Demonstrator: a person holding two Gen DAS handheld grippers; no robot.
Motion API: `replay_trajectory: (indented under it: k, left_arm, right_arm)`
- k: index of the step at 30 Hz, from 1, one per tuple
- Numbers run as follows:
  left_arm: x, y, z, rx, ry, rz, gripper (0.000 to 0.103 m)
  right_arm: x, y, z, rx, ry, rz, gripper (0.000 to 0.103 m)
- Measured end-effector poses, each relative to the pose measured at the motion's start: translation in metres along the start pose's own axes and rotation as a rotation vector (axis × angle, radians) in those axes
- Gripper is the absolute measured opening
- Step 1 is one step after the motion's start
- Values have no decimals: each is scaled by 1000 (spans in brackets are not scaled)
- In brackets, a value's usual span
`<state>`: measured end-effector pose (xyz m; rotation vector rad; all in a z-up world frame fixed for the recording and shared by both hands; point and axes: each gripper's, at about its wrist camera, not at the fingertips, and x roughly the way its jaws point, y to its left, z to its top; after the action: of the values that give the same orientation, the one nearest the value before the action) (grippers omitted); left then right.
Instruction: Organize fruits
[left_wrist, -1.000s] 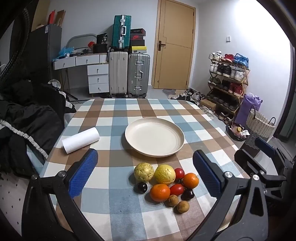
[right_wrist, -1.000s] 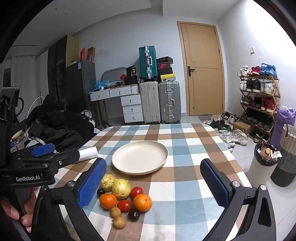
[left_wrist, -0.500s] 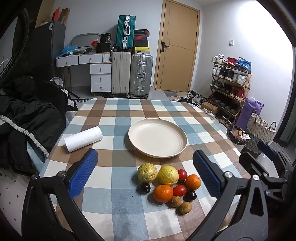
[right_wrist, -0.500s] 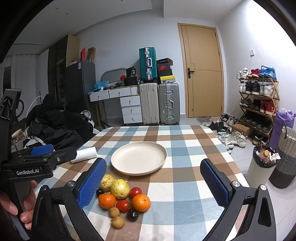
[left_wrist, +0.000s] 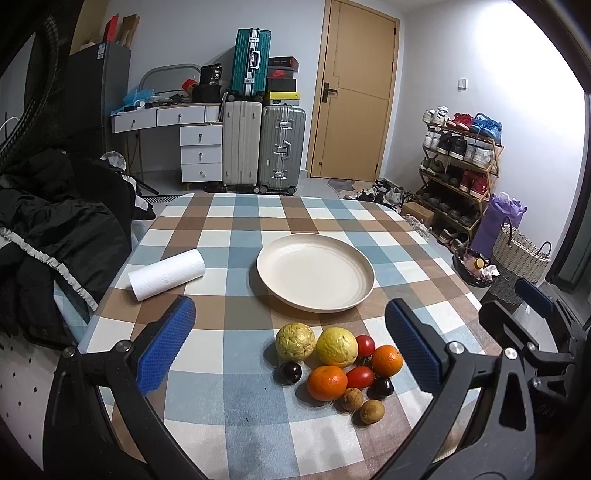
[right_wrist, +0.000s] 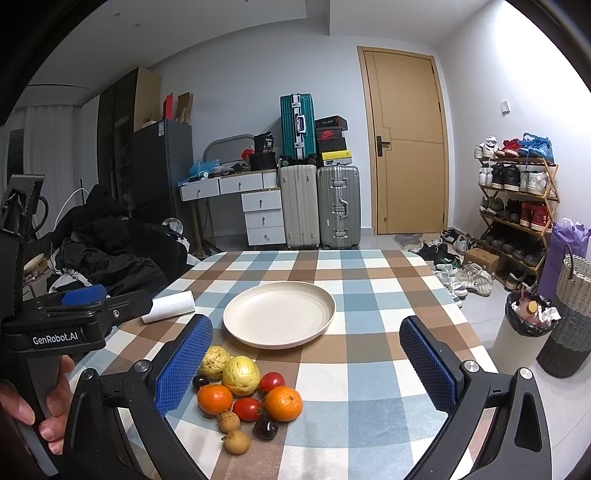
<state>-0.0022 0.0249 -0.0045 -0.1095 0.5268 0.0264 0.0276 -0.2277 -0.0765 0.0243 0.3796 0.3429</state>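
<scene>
Both the left gripper (left_wrist: 291, 345) and right gripper (right_wrist: 306, 363) hold their blue fingers (left_wrist: 166, 347) spread wide and empty above the fruit pile (left_wrist: 338, 363), low centre on the checkered counter (left_wrist: 236, 384), just below the empty plate (left_wrist: 315, 272).

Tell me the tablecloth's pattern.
The tablecloth is a check of blue, brown and white squares, clearest in the left wrist view.

Plate (left_wrist: 316, 273): mid-table (left_wrist: 236, 410), empty.
Fruit pile (left_wrist: 338, 363): on the table, just in front of the plate.
Paper roll (left_wrist: 166, 274): lying left of the plate, apart from it.
Suitcases (left_wrist: 264, 144): behind the table.
</scene>
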Motion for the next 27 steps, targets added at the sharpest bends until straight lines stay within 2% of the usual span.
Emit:
replay_trajectory:
  k: [27]
  left_arm:
    - [1,0,-3,0,0,1,103]
  right_arm:
    - [-2,2,0,5,1,7,103]
